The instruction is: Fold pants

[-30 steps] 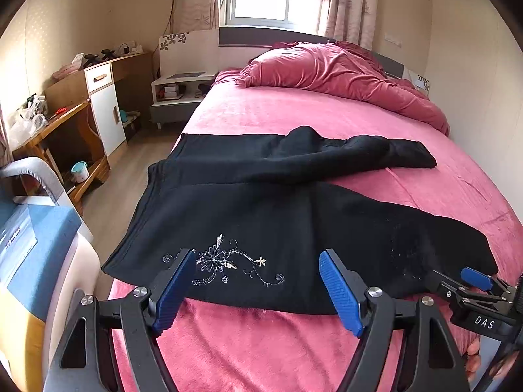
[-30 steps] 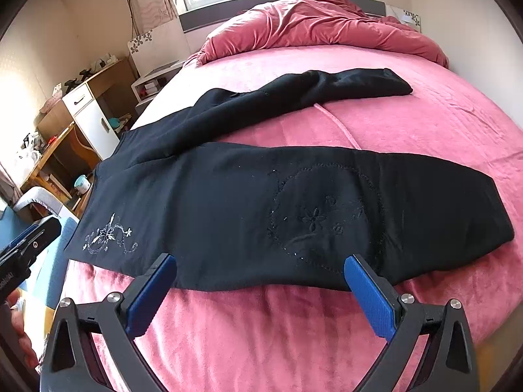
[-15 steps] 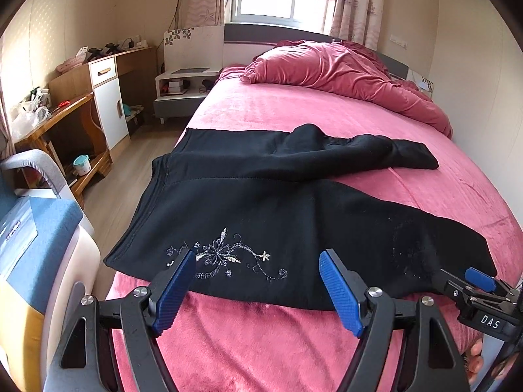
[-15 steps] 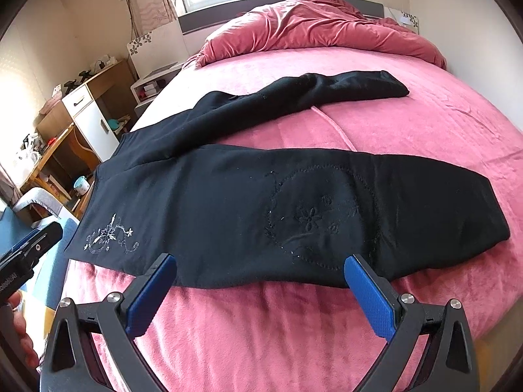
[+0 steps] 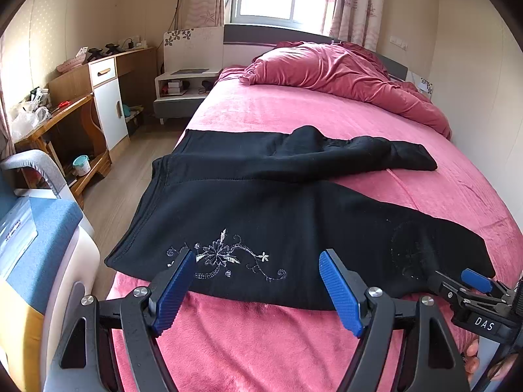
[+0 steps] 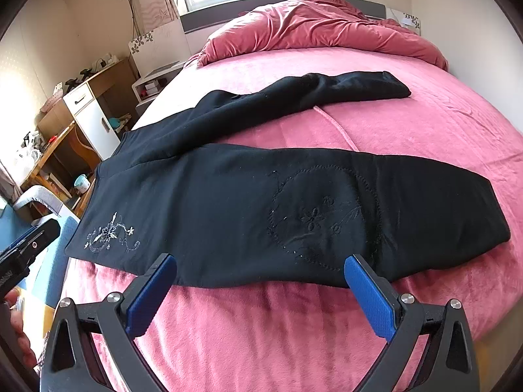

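The left tool and the right tool both gape wide and empty above the near edge of the pants. The black pants lie spread across the pink bed, legs apart.

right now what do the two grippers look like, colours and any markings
Both match: the left gripper and right gripper have black angular plastic frames with triangular cut-outs, silver round bolt heads at the joints, and two flat blue fingers with a fine ribbed texture. In the left wrist view the right gripper's black body carries white letters "DAS". No cables or sleeves show.
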Demonstrator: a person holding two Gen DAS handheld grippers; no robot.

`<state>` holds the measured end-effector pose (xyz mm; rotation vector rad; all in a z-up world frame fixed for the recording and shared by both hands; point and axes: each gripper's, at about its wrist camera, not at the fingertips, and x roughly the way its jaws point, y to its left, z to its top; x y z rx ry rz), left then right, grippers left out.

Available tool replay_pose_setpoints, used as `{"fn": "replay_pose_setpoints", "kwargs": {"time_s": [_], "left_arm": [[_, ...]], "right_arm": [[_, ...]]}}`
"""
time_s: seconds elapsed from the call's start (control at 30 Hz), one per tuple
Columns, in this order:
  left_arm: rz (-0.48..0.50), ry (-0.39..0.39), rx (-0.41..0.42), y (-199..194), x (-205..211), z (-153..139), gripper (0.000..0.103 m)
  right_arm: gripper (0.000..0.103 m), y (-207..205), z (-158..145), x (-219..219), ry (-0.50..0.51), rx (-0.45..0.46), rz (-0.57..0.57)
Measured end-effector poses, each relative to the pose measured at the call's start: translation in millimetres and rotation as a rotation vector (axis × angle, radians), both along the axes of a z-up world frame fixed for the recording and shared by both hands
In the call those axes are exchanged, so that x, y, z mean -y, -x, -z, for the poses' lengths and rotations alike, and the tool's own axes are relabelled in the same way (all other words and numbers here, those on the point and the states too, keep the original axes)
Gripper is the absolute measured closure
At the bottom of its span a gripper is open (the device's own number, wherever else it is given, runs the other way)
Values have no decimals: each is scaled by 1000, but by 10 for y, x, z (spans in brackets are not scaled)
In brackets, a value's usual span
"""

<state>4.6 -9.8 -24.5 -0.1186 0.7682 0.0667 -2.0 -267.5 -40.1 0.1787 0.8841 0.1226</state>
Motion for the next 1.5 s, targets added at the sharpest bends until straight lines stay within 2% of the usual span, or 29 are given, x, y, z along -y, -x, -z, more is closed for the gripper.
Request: {"fn": "replay_pose_setpoints", "kwargs": {"time_s": [0.37, 0.5, 0.57, 0.6, 0.67, 0.83, 0.97, 1.1, 1.17, 1.23, 1.3, 1.37, 1.43, 1.5], "left_arm": [[13, 12, -24, -24, -12, 50, 24], [31, 111, -110, -129, -123, 289, 18], [51, 198, -168, -184, -243, 474, 16], [43, 222, -186, -201, -303, 544, 12], [0, 247, -215, -207, -458, 686, 5], [-94, 261, -239, -261, -796, 819, 5], [-162, 273, -268, -308, -1086, 935, 7], [-242, 306, -301, -322, -1374, 1055, 30], [-284, 336, -308, -315, -1517, 1093, 34], [-310, 351, -315, -318, -1620, 1119, 44], [-337, 364, -320, -311, -1724, 1138, 47], [-358, 386, -317, -309, -1819, 1144, 48], [-381, 407, -317, -326, -1893, 1150, 52], [-398, 438, -320, -376, -1977, 1162, 54]], "right_arm": [[0, -4, 96, 30, -1, -17, 16], [0, -11, 157, 121, -42, -41, 29], [0, -10, 212, 240, -84, -65, 43], [0, -3, 250, 325, -109, -80, 55], [0, 32, 337, 559, -171, -107, 106], [0, 155, 554, 1368, -308, -146, 308], [11, 251, 637, 2018, -349, -129, 485], [26, 281, 796, 2636, -406, -130, 671], [29, 244, 880, 2809, -425, -144, 721], [32, 184, 974, 2964, -442, -160, 766], [32, 167, 1050, 3049, -460, -161, 779], [32, 90, 1063, 3070, -448, -162, 778], [33, -16, 1029, 3088, -429, -156, 765], [41, -95, 1006, 3072, -408, -158, 759]]}}
